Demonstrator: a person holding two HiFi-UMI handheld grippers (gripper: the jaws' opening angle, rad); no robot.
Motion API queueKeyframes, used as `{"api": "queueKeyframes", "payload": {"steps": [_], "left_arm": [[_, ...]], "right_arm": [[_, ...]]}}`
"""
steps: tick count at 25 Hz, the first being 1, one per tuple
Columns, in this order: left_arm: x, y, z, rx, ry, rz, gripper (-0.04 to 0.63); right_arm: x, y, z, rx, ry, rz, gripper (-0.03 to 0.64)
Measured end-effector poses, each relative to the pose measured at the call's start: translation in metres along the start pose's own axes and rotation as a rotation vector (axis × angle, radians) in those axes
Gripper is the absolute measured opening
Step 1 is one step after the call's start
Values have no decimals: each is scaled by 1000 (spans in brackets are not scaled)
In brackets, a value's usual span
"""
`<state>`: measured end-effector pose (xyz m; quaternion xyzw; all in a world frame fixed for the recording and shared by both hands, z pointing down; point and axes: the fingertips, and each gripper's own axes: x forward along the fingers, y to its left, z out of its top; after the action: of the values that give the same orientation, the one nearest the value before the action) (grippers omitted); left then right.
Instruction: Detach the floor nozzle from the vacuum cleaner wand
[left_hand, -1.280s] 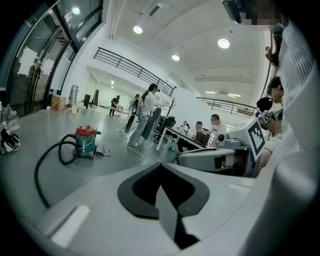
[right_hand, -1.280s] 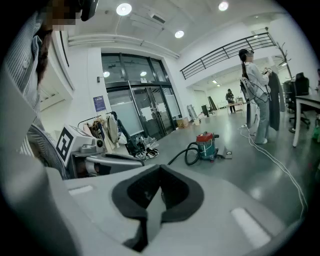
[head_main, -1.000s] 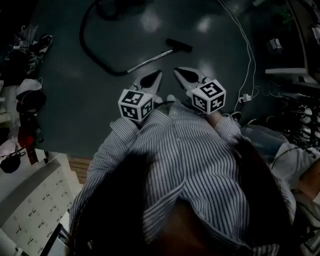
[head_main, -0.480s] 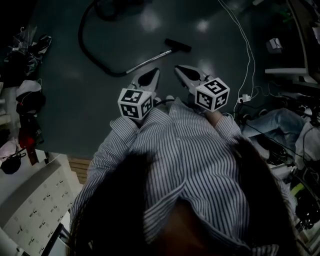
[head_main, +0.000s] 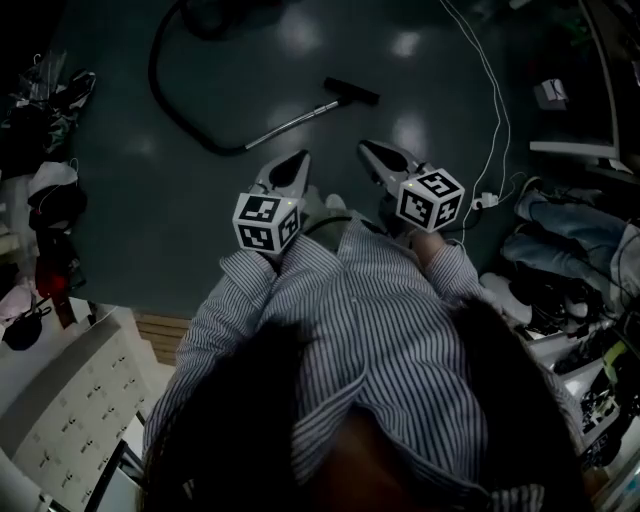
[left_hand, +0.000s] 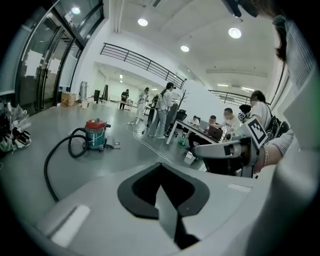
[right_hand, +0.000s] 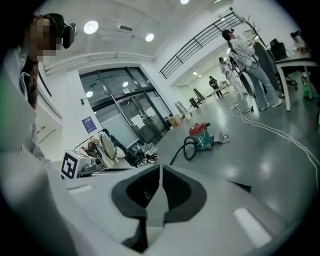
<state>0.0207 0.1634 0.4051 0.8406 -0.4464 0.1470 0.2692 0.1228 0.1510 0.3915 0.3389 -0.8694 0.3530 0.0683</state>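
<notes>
1. The left tongs and the right tongs were both shut tight, with nothing in them.
2. The flat black floor nozzle lay on the shiny dark grey floor. It was still joined to the thin silver wand and was well apart from both tongs.
3. Shut tongs cannot grab. If they did not open first, they would likely just push the nozzle away.
4. The wand looked thin and smooth, so it might roll or slip when pulled.
5. The long black hose ran back to the red-topped vacuum cleaner. A hard tug might drag the whole lot along.
6. A thin white cable lay on the floor on the right side. A foot might catch on it.
7. There were no words to read. The cubes on the tongs only had black and white squares. A small blue sign on the wall was too tiny to read.
</notes>
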Motion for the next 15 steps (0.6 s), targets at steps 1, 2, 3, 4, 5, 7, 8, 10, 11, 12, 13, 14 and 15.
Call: {"api": "queueKeyframes", "payload": {"steps": [1, 2, 3, 4, 5, 7, 8, 10, 11, 12, 13, 14, 15], "left_arm": [[2, 9, -1, -14, 7, 5, 8], [5, 18, -2, -26, 14, 9, 8], [9, 29, -3, -36, 22, 13, 7], [15, 39, -4, -43, 31, 13, 8], [20, 48, -4, -47, 41, 8, 7], [31, 67, -5, -48, 69, -14, 8], [36, 76, -5, -50, 84, -26, 8], [46, 96, -5, -79, 103, -49, 8], [51, 105, -5, -101, 108, -63, 7], [56, 113, -5, -118, 113, -81, 8], [62, 120, -4, -123, 119, -101, 7], [68, 126, -4, -117, 127, -121, 7], [74, 131, -4, -105, 137, -139, 8]], "right_arm": [[5, -3, -1, 19, 10, 5, 14], [12, -5, -3, 36, 22, 12, 15], [20, -8, -5, 53, 34, 18, 15], [29, -13, -6, 68, 45, 19, 15], [39, -17, -6, 83, 53, 16, 17], [60, -25, -5, 110, 63, 1, 20], [72, -28, -4, 125, 67, -5, 20], [95, -36, -2, 163, 75, -16, 20], [106, -41, -1, 182, 77, -24, 20], [117, -47, 1, 201, 76, -34, 20], [129, -53, 4, 221, 73, -45, 21], [140, -59, 7, 242, 68, -53, 23], [150, -65, 11, 265, 62, -59, 23]]}}
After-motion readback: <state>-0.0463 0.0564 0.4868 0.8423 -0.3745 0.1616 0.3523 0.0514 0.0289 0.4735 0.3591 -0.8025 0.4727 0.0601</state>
